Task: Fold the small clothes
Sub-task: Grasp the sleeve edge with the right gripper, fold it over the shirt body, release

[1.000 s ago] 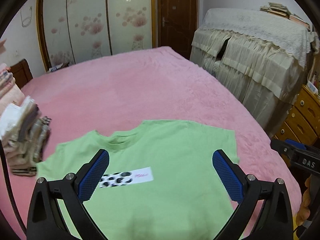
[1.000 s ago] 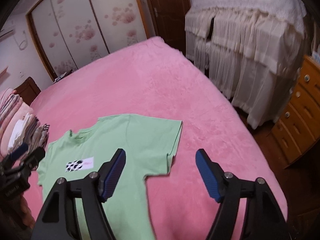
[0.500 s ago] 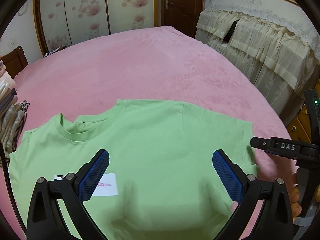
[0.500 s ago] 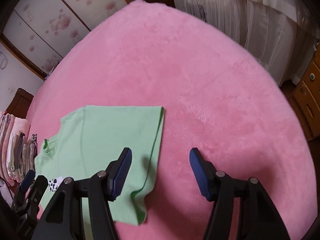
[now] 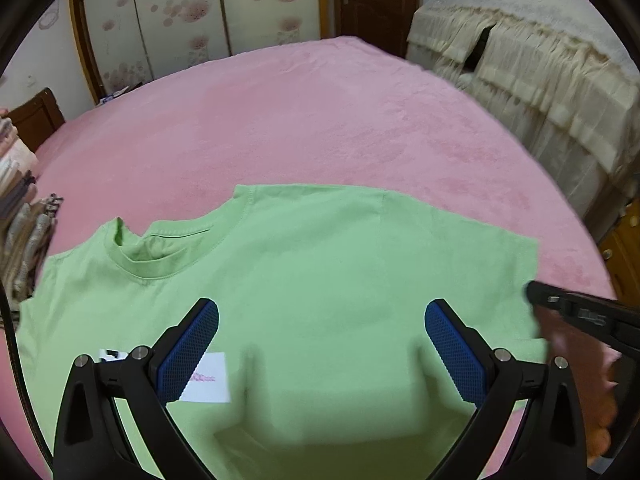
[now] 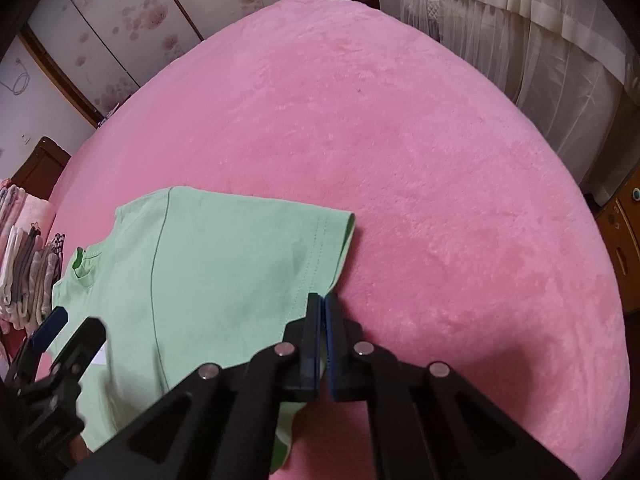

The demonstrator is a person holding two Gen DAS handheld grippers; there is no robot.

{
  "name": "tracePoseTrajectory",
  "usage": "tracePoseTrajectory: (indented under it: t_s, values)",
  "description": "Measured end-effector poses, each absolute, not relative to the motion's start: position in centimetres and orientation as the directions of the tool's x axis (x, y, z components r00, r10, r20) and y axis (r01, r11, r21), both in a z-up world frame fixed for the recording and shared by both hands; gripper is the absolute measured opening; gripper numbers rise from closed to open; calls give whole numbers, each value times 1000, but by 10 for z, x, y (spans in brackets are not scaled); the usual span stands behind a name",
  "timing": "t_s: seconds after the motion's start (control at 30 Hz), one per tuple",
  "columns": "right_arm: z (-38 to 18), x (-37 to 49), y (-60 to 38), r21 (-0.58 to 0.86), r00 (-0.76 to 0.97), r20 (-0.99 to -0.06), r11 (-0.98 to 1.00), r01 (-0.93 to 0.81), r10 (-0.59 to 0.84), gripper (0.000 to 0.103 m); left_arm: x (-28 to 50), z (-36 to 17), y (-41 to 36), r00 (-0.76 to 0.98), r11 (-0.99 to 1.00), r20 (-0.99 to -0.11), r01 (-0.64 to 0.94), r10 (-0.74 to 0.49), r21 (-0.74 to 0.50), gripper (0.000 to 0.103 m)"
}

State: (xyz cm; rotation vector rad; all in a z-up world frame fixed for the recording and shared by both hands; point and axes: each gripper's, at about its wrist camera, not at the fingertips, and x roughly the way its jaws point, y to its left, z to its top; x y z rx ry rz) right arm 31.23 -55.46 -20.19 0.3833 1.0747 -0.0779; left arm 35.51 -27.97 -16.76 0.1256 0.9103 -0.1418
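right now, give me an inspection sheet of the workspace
surface: pink plush bedspread, wide and mostly bare.
job's things: green t-shirt lies flat, neckline up-left, white printed patch partly hidden by the left finger.
clutter: stack of folded clothes at the left edge of the bed.
grippers: left gripper open above the shirt's body; right gripper shut on the sleeve's lower corner.
cables: dark cord along the left edge of the left wrist view.
surroundings: floral sliding wardrobe doors, dark wooden door, furniture under a cream lace cover, wooden drawers.
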Motion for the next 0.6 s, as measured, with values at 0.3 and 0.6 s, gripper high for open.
tracePoseTrajectory:
  t_s: [0.3, 0.6]
  values:
    - [-163, 310, -529, 232, 561, -822, 958, 171, 99, 2, 355, -150, -253, 632, 989, -775, 128, -30, 67, 103]
    - [-135, 322, -480, 221, 586, -799, 972, 79, 134, 2, 348, -138, -200, 620, 999, -784, 50, -33, -2, 103]
